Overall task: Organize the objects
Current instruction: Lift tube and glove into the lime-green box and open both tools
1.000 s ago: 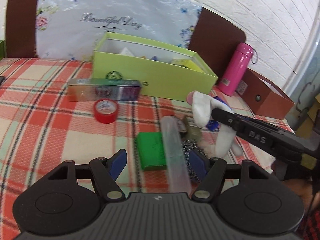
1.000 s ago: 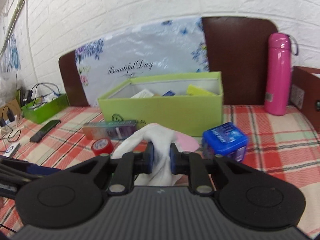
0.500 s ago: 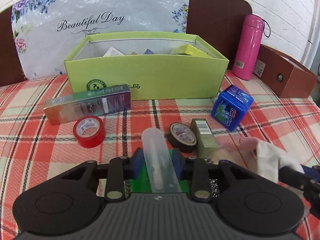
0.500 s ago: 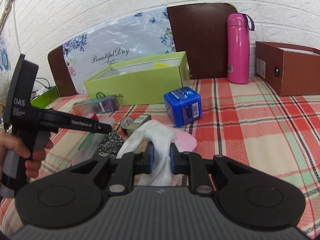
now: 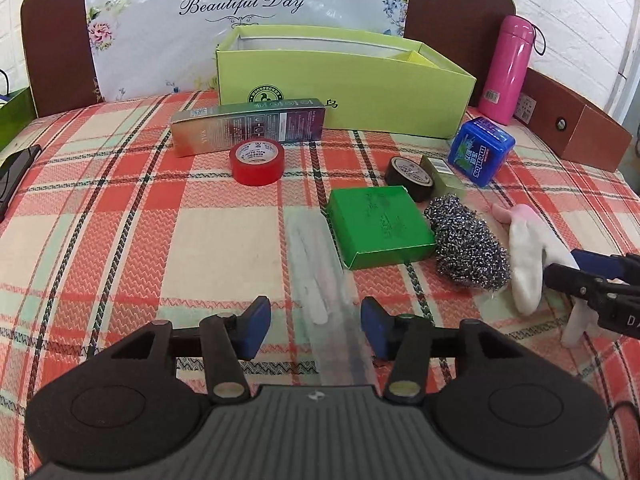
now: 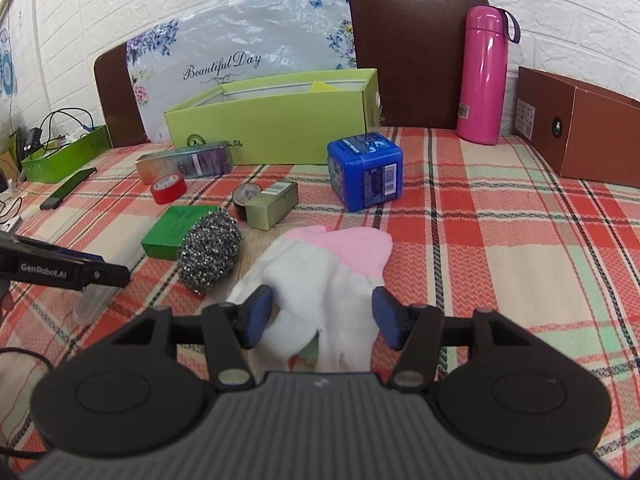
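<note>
In the left wrist view the left claw [image 5: 312, 328] stands released, its blue pads [image 5: 256, 326] wide apart, with the clear tube [image 5: 320, 280] lying flat on the bench [image 5: 120, 240] between them. The tube's long axis runs almost straight away from the claw, lower centre to mid frame, so the pads sit on either side of its near half and would only need to close across its width. Just right of its far end lies the green box [image 5: 380, 226], very near or touching, which leaves little room on that side; to the left the cloth is bare.

In the right wrist view the right claw [image 6: 320, 316] is also released, pads spread, and the white and pink glove [image 6: 328, 272] lies loose on the bench between them, cuff pointing away toward mid frame. The scourer [image 6: 210, 250] sits left of it, close but apart.

Each claw is nearest its own item. Farther back stand the black tape [image 5: 410, 172], small olive box [image 6: 272, 204], blue cube [image 6: 366, 174], red tape [image 5: 257, 160] and long foil carton [image 5: 248, 126]. Beyond them, upper centre, the lime box [image 5: 344, 80] sits open-topped, likely the target, so any lift must clear the clutter and its front wall.
</note>
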A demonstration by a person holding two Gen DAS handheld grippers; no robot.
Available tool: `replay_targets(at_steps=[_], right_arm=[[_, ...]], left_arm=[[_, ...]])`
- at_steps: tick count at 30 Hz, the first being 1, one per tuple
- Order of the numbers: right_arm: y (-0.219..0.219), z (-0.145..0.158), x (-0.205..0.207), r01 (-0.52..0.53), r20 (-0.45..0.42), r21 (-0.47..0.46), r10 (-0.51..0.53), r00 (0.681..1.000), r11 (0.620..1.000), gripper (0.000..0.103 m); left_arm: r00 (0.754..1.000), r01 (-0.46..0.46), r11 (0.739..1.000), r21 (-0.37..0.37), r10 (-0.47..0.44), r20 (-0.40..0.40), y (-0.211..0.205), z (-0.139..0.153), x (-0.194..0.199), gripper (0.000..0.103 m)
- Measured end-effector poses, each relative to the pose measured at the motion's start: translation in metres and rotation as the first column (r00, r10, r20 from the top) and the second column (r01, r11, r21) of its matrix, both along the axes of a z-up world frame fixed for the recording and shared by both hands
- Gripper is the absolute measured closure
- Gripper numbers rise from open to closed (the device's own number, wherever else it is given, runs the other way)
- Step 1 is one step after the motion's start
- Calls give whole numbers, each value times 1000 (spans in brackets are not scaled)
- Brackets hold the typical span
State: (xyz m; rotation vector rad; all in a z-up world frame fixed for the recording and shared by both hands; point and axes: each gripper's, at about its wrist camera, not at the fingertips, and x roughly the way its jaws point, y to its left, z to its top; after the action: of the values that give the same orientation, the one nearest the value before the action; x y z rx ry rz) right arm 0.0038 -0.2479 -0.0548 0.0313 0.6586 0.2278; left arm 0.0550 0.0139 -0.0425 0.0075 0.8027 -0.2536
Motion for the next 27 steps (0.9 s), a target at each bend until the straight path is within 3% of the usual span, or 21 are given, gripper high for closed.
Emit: replay_targets(at_steps=[4, 6, 7, 9, 10, 13, 17, 27], right_arm=[[1, -4, 5, 3, -14, 26, -2, 1000, 1000, 35], [2, -8, 9, 3, -26, 32, -2, 1000, 999, 35], [3, -10, 11, -2, -35, 32, 3, 999, 999, 38], [5, -13, 12, -12, -37, 27, 13, 999, 1000, 55], [7, -12, 11, -25, -32, 19, 25, 999, 1000, 67], [5, -4, 10, -28, -26, 27, 29, 999, 999, 84], [2, 14, 7, -29, 23, 47, 28, 999, 998, 87], [11, 68, 26, -105, 170, 93, 89, 981, 990, 87]], left_arm=[[1000, 19, 1000, 12, -19, 0, -5, -1, -1, 45], [999, 31, 999, 28, -31, 13, -7, -4, -3, 43], [999, 34, 999, 36, -35, 19, -8, -5, -4, 46], [999, 33, 999, 28, -34, 27, -6, -4, -4, 68], [999, 28, 999, 19, -28, 24, -5, -3, -4, 73], [1000, 10, 1000, 24, -11, 29, -3, -1, -2, 74], [999, 16, 1000, -25, -15, 40, 2, 10, -2, 74], [982, 59, 986, -157, -29, 186, 5, 73, 19, 74]])
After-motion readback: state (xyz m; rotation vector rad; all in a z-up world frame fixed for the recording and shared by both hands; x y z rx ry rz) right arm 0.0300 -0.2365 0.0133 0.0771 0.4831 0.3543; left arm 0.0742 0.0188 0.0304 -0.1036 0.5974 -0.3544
